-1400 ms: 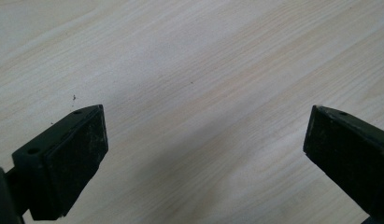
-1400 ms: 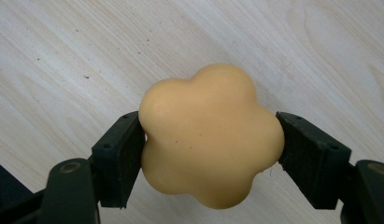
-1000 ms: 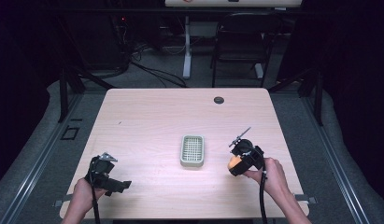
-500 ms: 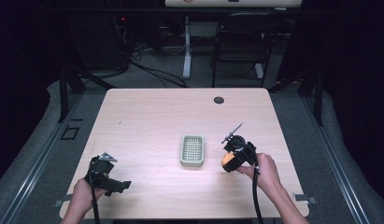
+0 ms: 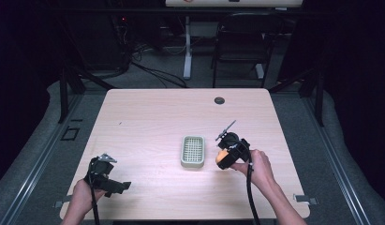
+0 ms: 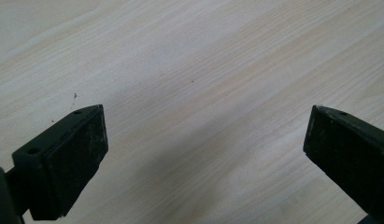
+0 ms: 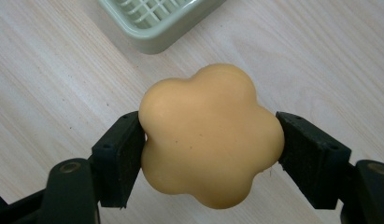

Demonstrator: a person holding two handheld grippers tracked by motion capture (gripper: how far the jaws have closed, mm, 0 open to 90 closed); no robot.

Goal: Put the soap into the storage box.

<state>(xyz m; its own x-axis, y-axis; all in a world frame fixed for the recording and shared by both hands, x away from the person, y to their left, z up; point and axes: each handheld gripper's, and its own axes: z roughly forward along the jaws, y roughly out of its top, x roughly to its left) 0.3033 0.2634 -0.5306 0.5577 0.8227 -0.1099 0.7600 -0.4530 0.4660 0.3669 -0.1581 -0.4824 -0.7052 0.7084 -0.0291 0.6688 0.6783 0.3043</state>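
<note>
A: Setting: dark room, a chair and cables behind; pale wood-grain table (image 5: 148, 122) under the high camera. What does the right hand-held gripper (image 5: 224, 158) carry?

B: An orange-yellow, flower-shaped soap-like block (image 7: 209, 135). In the right gripper view both pads press its sides, so the jaws are clamped on it, and it hangs clear of the table.

A: Where does the pale green slatted plastic soap dish (image 5: 193, 151) lie from that hand-held gripper?

B: Just beside it, on the side toward the person's left; in the right gripper view its corner (image 7: 157, 21) sits ahead of the jaws and slightly left. Block and dish are near but not touching.

A: Dish orientation?

B: Its long axis runs away from the person, roughly parallel to the table's side edges. Judgement: the block must travel a short way sideways, then down onto the grid.

A: Left hand-held gripper (image 5: 116, 185)?

B: Jaws apart, nothing between them, over bare table near the front left corner, well apart from the dish. The right hand is clearly nearer.
</note>
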